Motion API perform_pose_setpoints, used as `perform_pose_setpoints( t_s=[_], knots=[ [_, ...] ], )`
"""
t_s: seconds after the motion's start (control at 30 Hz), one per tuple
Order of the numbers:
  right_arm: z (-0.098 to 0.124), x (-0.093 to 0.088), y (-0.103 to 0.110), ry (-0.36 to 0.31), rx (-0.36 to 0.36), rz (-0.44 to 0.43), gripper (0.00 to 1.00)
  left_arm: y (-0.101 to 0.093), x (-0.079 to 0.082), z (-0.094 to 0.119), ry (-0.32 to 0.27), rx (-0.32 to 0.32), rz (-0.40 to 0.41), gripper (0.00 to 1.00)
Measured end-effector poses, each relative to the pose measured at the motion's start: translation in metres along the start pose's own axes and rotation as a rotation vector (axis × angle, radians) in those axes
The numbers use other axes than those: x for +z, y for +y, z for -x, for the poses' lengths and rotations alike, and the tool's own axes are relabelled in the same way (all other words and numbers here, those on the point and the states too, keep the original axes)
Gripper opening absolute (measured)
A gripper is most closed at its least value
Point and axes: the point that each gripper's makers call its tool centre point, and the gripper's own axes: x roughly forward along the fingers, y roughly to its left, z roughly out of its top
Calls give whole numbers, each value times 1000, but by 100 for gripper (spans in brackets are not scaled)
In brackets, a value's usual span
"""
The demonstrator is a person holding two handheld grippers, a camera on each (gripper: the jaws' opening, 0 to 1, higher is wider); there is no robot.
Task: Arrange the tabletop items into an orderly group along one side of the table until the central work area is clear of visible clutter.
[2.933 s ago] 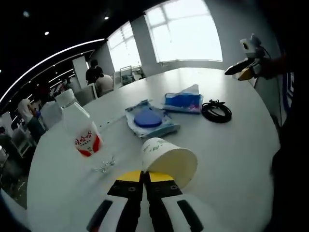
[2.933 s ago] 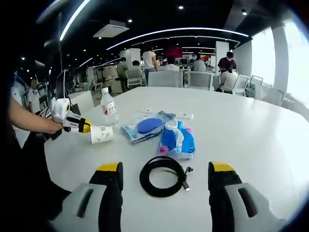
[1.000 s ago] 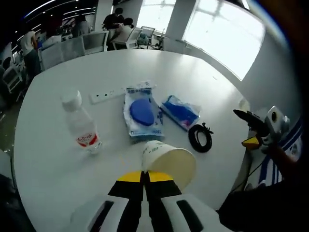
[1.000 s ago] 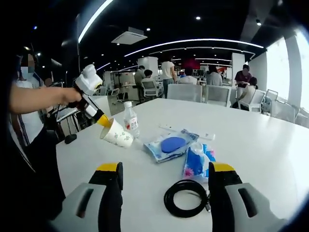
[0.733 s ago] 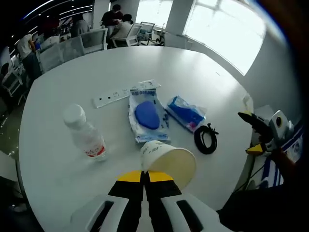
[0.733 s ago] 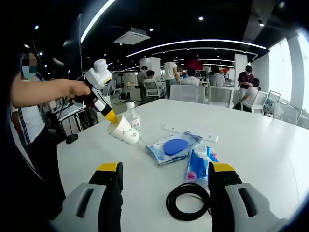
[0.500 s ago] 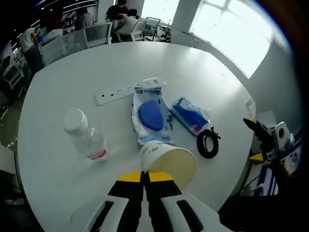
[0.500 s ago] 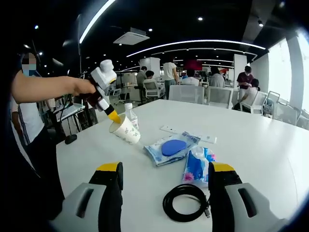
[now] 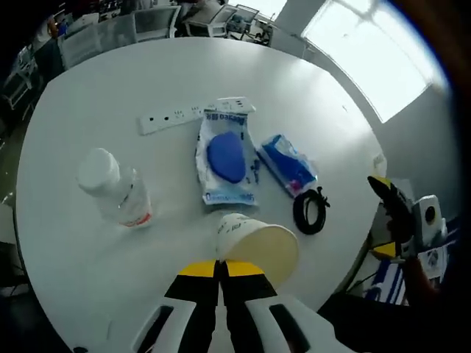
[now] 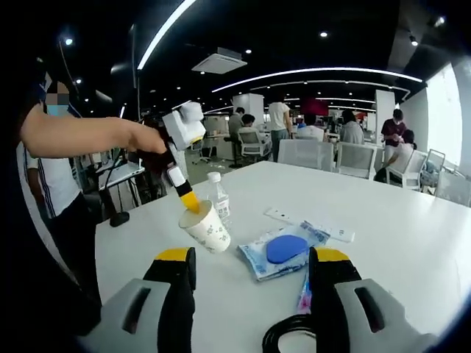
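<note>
My left gripper (image 9: pixel 221 266) is shut on the rim of a white paper cup (image 9: pixel 259 246), held tilted in the air above the round white table (image 9: pixel 66 250). On the table below lie a water bottle (image 9: pixel 110 187), a wipes pack with a blue lid (image 9: pixel 224 158), a blue tissue pack (image 9: pixel 289 163), a black cable coil (image 9: pixel 309 210) and a white power strip (image 9: pixel 173 119). My right gripper (image 10: pixel 252 276) is open near the table edge over the cable coil (image 10: pixel 283 334). In the right gripper view the left gripper (image 10: pixel 189 200) holds the cup (image 10: pixel 206 226) beside the bottle (image 10: pixel 218 197).
The wipes pack (image 10: pixel 283 250) and power strip (image 10: pixel 309 223) lie mid-table. Office chairs (image 10: pixel 346 158) and several people stand beyond the table's far side. My right gripper (image 9: pixel 394 213) shows past the table's right edge. Bare tabletop (image 10: pixel 412 243) spreads to the right.
The left gripper has risen with the cup and now looks almost straight down on the table. The right gripper has dipped forward, so the cable sits at its view's bottom.
</note>
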Motion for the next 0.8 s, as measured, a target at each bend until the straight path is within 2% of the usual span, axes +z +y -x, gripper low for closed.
perform_pose_setpoints(
  t_s=[0.33, 0.57, 0.8],
  knots=[
    [-40, 19, 38, 0, 75, 25, 36, -14, 0, -1, -4, -18, 12, 0],
    [-64, 24, 48, 17, 96, 35, 30, -24, -1, -2, 6, -33, 14, 0],
    [-80, 18, 56, 48, 106, 50, 25, -27, -3, -2, 13, -38, 10, 0]
  ],
)
